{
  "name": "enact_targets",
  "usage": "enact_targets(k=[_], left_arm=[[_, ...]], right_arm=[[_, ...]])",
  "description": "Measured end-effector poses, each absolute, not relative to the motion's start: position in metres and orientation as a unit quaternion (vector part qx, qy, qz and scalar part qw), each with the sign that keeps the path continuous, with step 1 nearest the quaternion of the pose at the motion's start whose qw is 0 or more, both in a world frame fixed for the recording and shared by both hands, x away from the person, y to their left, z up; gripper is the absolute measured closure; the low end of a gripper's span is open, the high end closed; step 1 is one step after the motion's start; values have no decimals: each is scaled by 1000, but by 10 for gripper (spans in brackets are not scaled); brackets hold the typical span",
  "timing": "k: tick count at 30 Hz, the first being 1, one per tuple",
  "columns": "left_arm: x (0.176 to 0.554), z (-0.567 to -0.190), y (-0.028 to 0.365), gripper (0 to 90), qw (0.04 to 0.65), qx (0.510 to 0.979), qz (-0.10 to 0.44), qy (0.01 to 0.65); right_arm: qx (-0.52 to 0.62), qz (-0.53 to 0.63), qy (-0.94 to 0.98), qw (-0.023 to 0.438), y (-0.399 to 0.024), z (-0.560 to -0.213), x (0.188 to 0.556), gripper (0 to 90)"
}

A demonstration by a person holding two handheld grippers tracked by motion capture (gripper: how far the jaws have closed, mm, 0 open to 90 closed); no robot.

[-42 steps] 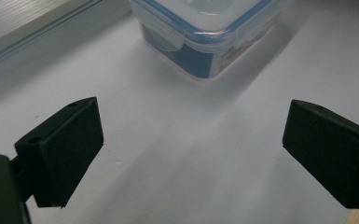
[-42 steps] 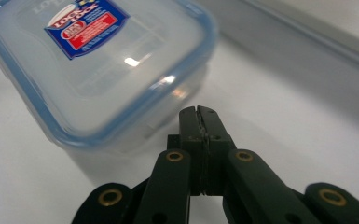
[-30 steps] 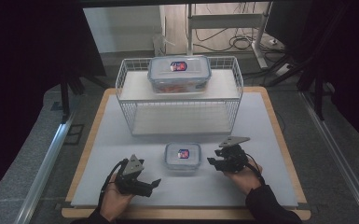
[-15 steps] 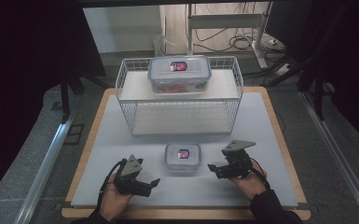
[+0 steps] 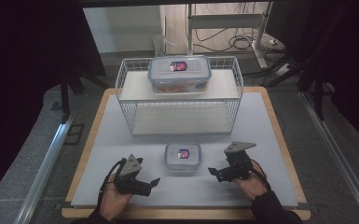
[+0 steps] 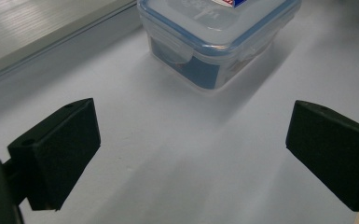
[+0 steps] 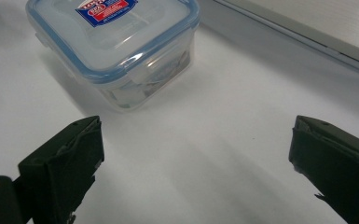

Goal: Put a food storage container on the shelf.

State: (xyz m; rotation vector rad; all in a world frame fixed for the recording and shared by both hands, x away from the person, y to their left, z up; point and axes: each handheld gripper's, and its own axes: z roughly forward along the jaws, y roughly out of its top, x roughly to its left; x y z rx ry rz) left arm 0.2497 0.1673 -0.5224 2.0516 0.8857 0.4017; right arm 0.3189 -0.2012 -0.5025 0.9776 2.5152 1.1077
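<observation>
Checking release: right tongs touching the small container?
Apart. The right gripper view shows bare mat between the open right tongs and the small container; nothing lies between the jaws.

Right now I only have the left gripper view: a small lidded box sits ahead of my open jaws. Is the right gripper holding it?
Observer: No. The right gripper sits beside the small box, its jaws just opened wide, nothing between them.
Operator: Anything else on the table?
Observer: A white wire rack stands behind the box, with a bigger lidded container on its top shelf.
Operator: Does the left gripper touch the box?
Observer: No. From above, the left gripper lies apart from it, on the other side.
</observation>
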Motion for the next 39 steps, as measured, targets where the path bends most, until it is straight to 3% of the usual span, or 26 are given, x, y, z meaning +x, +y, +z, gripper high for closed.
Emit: enact_targets(k=[21, 30, 39], left_arm=[[269, -515, 172, 40, 417, 810, 143, 386], [295, -509, 163, 33, 432, 808, 108, 386], [321, -510, 148, 50, 443, 809, 70, 380]], right_arm=[[320, 386, 857, 121, -192, -502, 325, 1], [335, 389, 853, 94, -182, -498, 330, 3], [330, 400, 852, 74, -167, -491, 338, 121]])
